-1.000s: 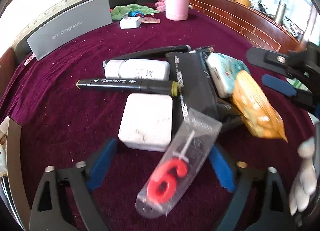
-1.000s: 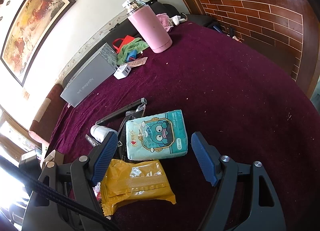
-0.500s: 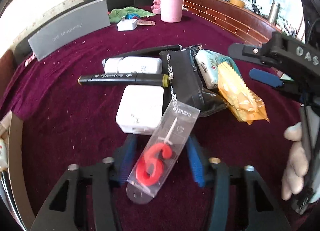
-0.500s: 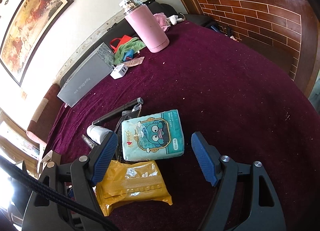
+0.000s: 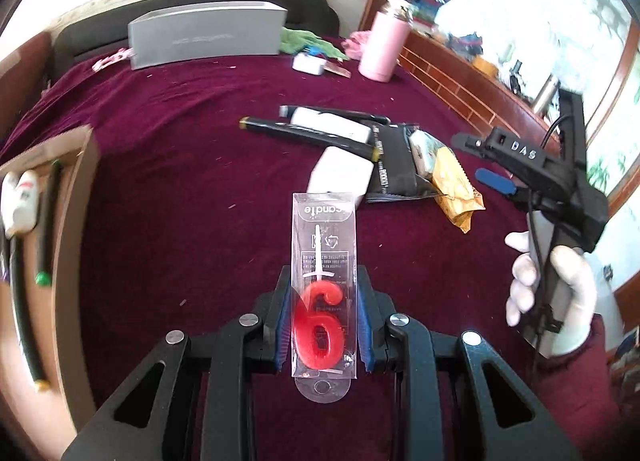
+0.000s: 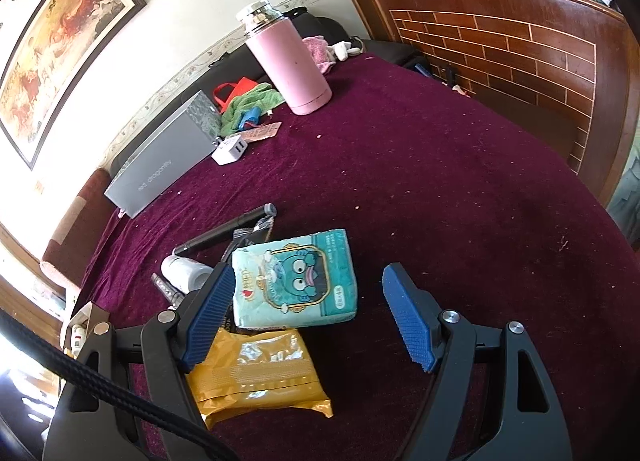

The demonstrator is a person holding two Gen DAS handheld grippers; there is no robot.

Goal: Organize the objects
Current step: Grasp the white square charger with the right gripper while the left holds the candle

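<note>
The left hand-held gripper (image 5: 323,323) is closing its jaws on the candle pack (image 5: 323,285) & has lifted it off the worktop (image 5: 200,165), away from the pile. Next, prob. the box (image 5: 76,197). The right hand-held gripper (image 6: 308,315) waits wide, holding nothing, over the tissue pack (image 6: 296,275).

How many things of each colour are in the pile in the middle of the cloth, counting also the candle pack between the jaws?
Black: 3 – marker, pen, pouch
White: 2 – bottle, block
Teal: 1 – tissue pack
Yellow: 1 – snack packet
Red: 1 – candle
Total: 8
</note>
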